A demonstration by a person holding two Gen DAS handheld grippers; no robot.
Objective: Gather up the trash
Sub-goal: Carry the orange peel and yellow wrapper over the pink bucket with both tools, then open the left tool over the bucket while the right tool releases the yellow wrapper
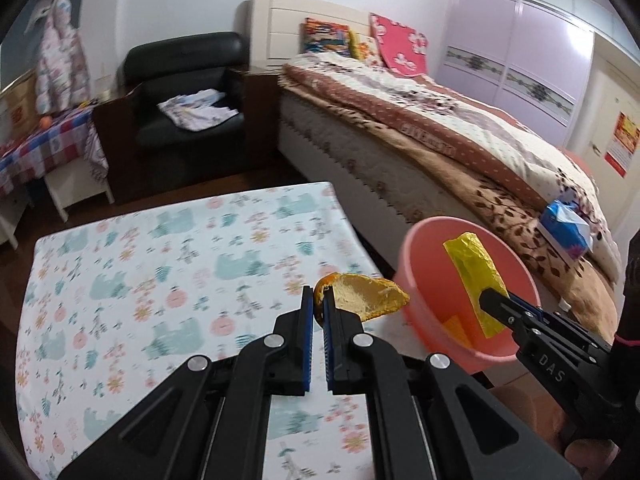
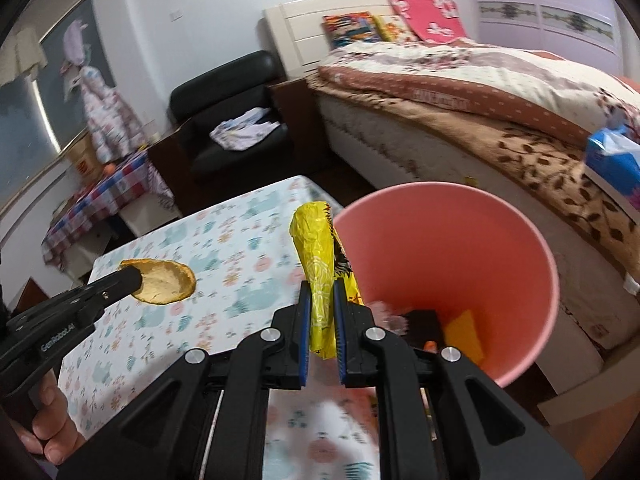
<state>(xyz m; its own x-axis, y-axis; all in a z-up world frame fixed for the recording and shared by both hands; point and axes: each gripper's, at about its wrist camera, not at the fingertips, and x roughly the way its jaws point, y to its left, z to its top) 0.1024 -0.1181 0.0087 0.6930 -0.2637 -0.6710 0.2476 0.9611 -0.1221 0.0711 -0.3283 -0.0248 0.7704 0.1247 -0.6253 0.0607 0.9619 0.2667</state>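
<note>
My black jaws carry blue pads. The orange-yellow fruit peel [image 1: 362,295] and crinkled yellow plastic wrapper [image 2: 318,268] glow beside the round pink plastic bin [image 2: 532,272], lower right; the tabletop's white cloth [image 1: 160,264] shows teal and pink prints.

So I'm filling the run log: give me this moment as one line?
left hand-held gripper: shut on orange peel | right hand-held gripper: shut on yellow wrapper | pink bin: beside table, holds trash

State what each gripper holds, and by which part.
Left gripper pinches the orange peel by its left edge. Right gripper clamps the yellow wrapper near its lower end.
</note>
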